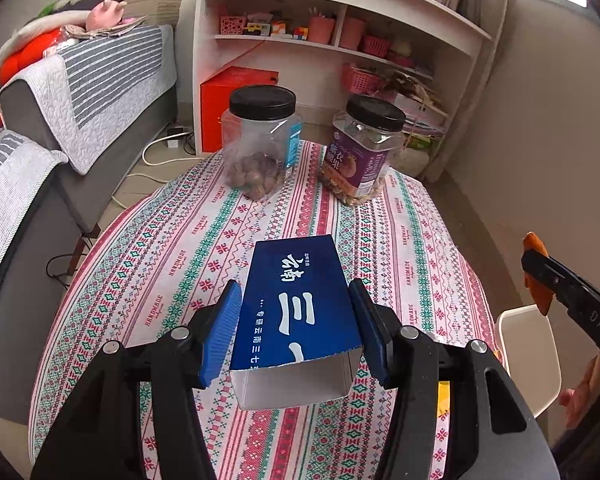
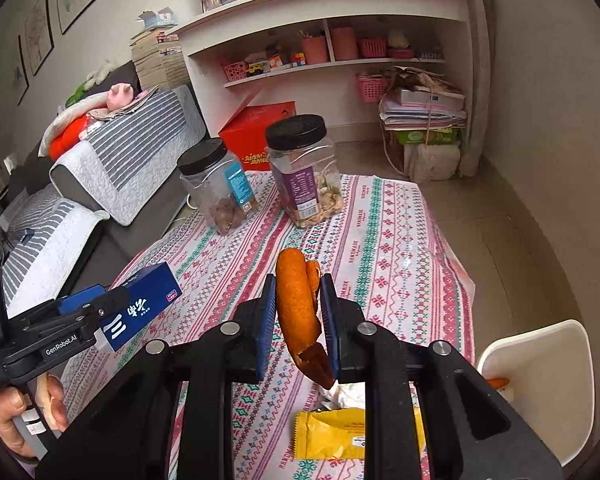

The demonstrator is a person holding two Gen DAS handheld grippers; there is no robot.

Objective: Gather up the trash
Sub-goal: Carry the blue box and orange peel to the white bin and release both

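- Left wrist view: the left gripper [image 1: 296, 320] clamps a blue box [image 1: 296, 312] by its sides, the open end toward the camera, raised over the table [image 1: 180, 248]. Two jars [image 1: 262, 140] stand at the far edge. At the right edge the right gripper [image 1: 538, 276] shows side-on with an orange peel [image 1: 534, 242] pinched between its tips, above a white bin [image 1: 528, 344] beside the table.
- Right wrist view: the right gripper [image 2: 300, 320] is closed tight on the peel [image 2: 298, 308], which hangs curled between the pads. Below it lie a yellow wrapper [image 2: 332, 434] and a crumpled white scrap [image 2: 348, 394], both on the table [image 2: 400, 240]. The bin [image 2: 540, 368] sits at lower right with something orange already inside. At left the left gripper [image 2: 96, 308] carries the box [image 2: 140, 304]; a hand [image 2: 24, 412] grips its handle.
- Step in hand, as it looks: both pieces of trash are picked up and are being carried toward the bin.
- Next move calls for bringing each gripper over the bin's mouth and letting go there. The wrapper and scrap remain to be collected.
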